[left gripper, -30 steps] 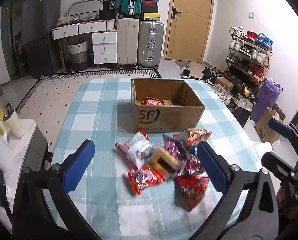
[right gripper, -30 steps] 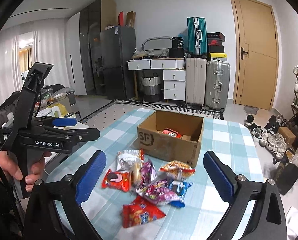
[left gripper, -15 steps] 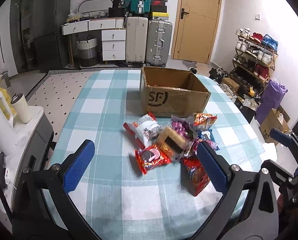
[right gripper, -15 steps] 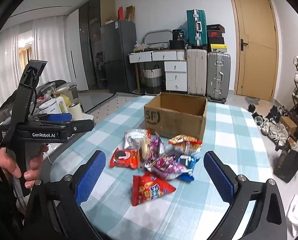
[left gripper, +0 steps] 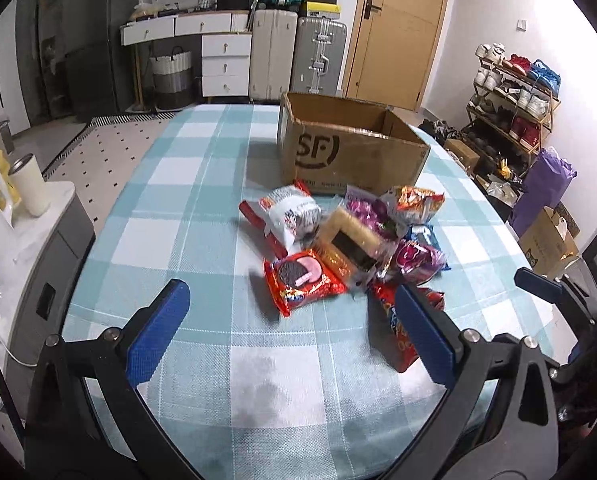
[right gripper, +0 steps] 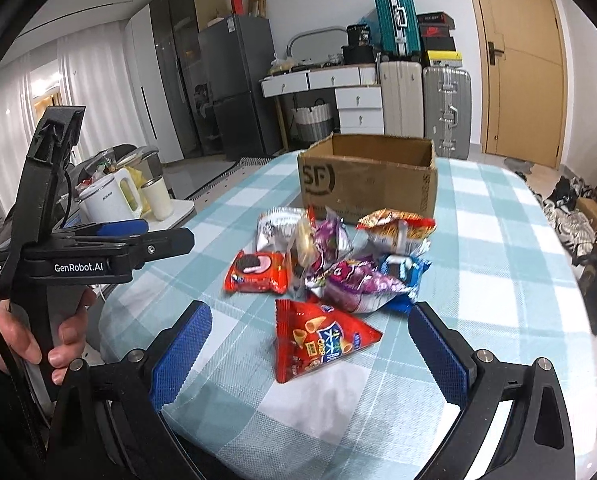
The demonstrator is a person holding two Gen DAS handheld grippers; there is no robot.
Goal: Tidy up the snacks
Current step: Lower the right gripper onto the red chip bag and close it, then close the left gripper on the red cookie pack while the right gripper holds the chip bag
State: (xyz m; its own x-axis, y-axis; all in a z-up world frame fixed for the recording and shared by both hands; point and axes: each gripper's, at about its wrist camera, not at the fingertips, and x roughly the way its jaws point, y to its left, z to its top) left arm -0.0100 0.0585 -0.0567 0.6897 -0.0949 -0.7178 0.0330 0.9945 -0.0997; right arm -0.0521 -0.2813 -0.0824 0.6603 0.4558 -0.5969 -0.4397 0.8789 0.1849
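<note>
The left gripper [left gripper: 290, 330] hovers with its blue pads spread wide and nothing between them, above the near edge of the checked tablecloth [left gripper: 202, 208]. The right gripper [right gripper: 310, 356] is likewise spread and empty, low over a red triangular crisp bag [right gripper: 318, 340] that lies between its fingers without touching them. Beyond it sits the heap of snacks [right gripper: 330, 256]: a red cookie packet [left gripper: 302, 280] on the left side, purple and silver bags, a blue one (partly buried). Just behind the heap stands the open cardboard box [left gripper: 346, 152]; its inside is hidden from both views. A hand [right gripper: 34, 340] grips the left tool's handle
</note>
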